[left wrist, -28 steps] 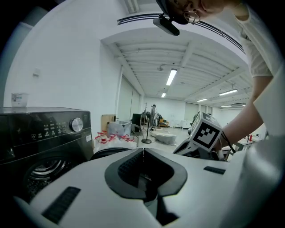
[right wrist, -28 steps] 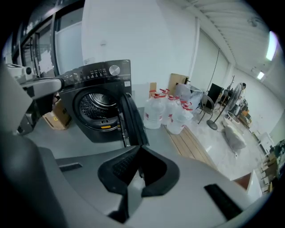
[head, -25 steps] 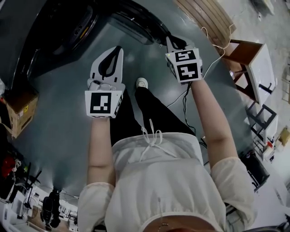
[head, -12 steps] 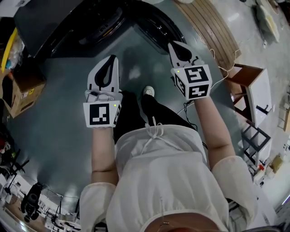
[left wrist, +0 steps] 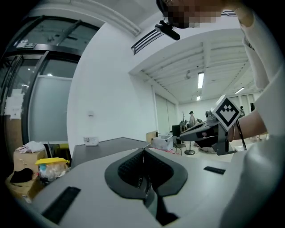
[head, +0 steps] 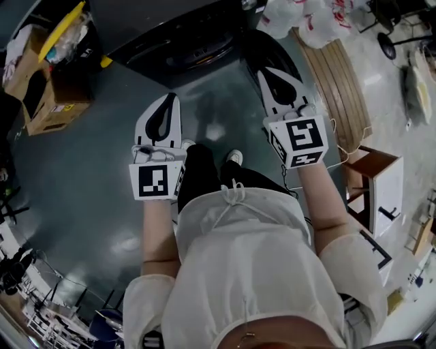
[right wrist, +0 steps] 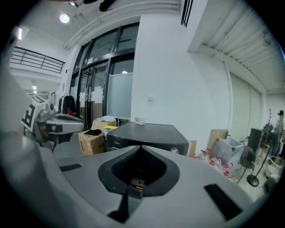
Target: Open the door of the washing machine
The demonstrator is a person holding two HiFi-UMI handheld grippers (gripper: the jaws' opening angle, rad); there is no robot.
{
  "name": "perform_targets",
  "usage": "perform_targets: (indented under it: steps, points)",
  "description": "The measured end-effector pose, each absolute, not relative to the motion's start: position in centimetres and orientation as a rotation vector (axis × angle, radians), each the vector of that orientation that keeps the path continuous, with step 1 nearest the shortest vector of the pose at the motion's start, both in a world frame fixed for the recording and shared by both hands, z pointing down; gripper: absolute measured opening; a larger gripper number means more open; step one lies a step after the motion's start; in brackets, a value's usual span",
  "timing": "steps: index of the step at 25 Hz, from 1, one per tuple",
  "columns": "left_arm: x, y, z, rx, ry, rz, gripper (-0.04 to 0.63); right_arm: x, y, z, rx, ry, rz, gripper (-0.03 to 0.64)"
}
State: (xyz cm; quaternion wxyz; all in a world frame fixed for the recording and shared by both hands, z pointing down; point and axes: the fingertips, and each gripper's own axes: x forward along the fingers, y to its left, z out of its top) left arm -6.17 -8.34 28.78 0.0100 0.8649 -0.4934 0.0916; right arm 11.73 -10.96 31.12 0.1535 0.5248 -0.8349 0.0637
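Observation:
The dark washing machine [head: 170, 31] stands at the top of the head view. Its round door [head: 253, 54] looks swung out to the right of the front. My left gripper [head: 165, 97] is held in front of the machine, jaws shut with nothing in them. My right gripper [head: 267, 70] is shut and empty too, its tip over the door in the picture. In the left gripper view the jaws [left wrist: 143, 149] meet, with the machine's flat top [left wrist: 102, 144] behind them. The right gripper view shows shut jaws [right wrist: 140, 146] below the machine [right wrist: 147, 133].
Open cardboard boxes [head: 48, 88] full of odds stand left of the machine. White plastic bags [head: 306, 17] and a wooden slatted board [head: 340, 82] lie to its right. A small brown and white stand [head: 378, 180] sits farther right. A cable [head: 289, 187] trails near my feet.
Both grippers have risen and tipped up toward level, staying shut. The head view has shifted, so the machine now sits at the top centre with the boxes in sight.

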Motion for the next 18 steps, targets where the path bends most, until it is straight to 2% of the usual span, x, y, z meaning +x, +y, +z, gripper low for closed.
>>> perform_targets:
  steps: [2, 7, 18]
  points:
    - [-7.4, -8.3, 27.2, 2.683, -1.606, 0.246, 0.021, 9.9, -11.3, 29.5, 1.443, -2.465, 0.145, 0.008]
    - [-10.5, -7.2, 24.8, 2.659, -1.678, 0.378, 0.021, 7.0, -11.6, 25.7, 1.403, -2.557, 0.07, 0.007]
    - [-16.4, -6.2, 18.1, 2.59, -1.959, 0.199, 0.021, 3.5, -12.5, 19.2, 1.337, -2.7, -0.16, 0.005]
